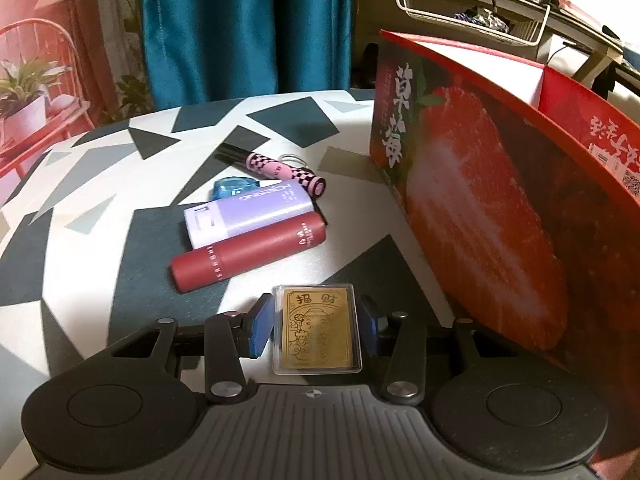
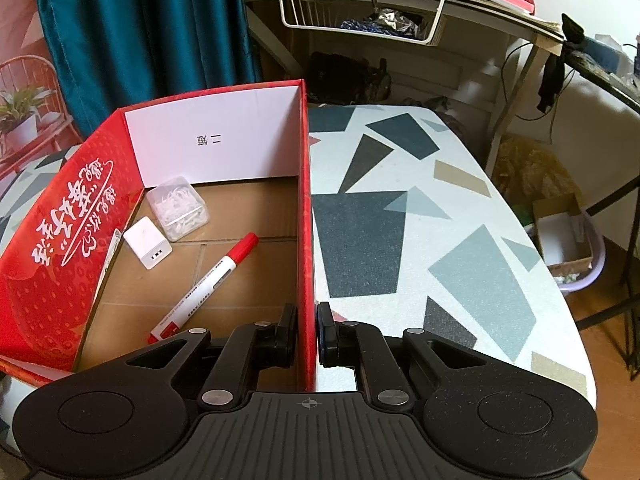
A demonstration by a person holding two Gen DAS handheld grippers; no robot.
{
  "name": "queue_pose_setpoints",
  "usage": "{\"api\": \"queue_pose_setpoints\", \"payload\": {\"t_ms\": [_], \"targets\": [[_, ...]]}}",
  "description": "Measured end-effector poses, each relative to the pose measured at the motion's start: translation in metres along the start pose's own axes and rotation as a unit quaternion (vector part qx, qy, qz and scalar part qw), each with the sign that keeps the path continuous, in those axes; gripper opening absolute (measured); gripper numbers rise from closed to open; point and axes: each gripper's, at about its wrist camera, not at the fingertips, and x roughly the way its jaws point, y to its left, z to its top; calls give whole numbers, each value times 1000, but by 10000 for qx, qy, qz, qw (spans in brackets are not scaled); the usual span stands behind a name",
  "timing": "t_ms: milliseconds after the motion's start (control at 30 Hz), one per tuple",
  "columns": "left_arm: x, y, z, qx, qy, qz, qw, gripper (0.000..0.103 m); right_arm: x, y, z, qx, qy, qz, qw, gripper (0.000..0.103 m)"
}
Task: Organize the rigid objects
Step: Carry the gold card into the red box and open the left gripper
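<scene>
A gold card in a clear case (image 1: 316, 334) lies between the blue pads of my left gripper (image 1: 317, 326), which press on its two long edges. Just beyond it on the patterned table (image 1: 120, 184) lie a maroon tube (image 1: 248, 252), a lilac case (image 1: 248, 216), a pink checkered pen (image 1: 286, 174) and a small blue clear piece (image 1: 234, 188). The red strawberry box (image 1: 480, 220) stands to the right. My right gripper (image 2: 307, 332) is shut on the box's right wall (image 2: 305, 200). Inside the box lie a red marker (image 2: 204, 284), a white charger (image 2: 148, 248) and a clear case of white bits (image 2: 178, 208).
A teal curtain (image 1: 248, 28) hangs behind the table. A desk with a white wire basket (image 2: 360, 16) stands at the back right. On the floor to the right sits a lilac tub holding a carton (image 2: 568, 240). The table's right edge (image 2: 560, 292) curves close to it.
</scene>
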Motion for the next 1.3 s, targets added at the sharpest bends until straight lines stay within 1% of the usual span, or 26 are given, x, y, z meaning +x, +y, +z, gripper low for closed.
{"api": "queue_pose_setpoints", "payload": {"t_ms": [167,333,500,667,800,900,1067,1200,1300], "targets": [[-17,7,0,-228,-171,-12,9996,48,0,3,0,-28,-9,-46,10000,10],[-32,9,7,-228,-377,-41,9990,48,-1,2,0,-10,-35,-28,10000,10],[-47,9,26,-102,-657,-72,9978,48,-1,1,-1,-2,-37,-15,10000,10],[-57,5,51,4,-868,-241,9959,48,-1,0,0,5,-35,8,10000,10],[-61,-7,72,284,-1050,-383,9933,48,-1,0,0,12,-41,17,10000,10],[-61,-20,86,450,-1180,-420,9911,48,-1,0,0,14,-39,24,10000,10],[-54,-42,99,709,-1276,-604,9874,48,0,-1,0,17,-37,57,10000,10],[-50,-59,110,976,-1399,-716,9827,48,0,-1,1,-12,-22,58,10000,10],[-45,-71,114,1221,-1408,-798,9792,48,0,-2,0,6,-28,87,10000,10]]}}
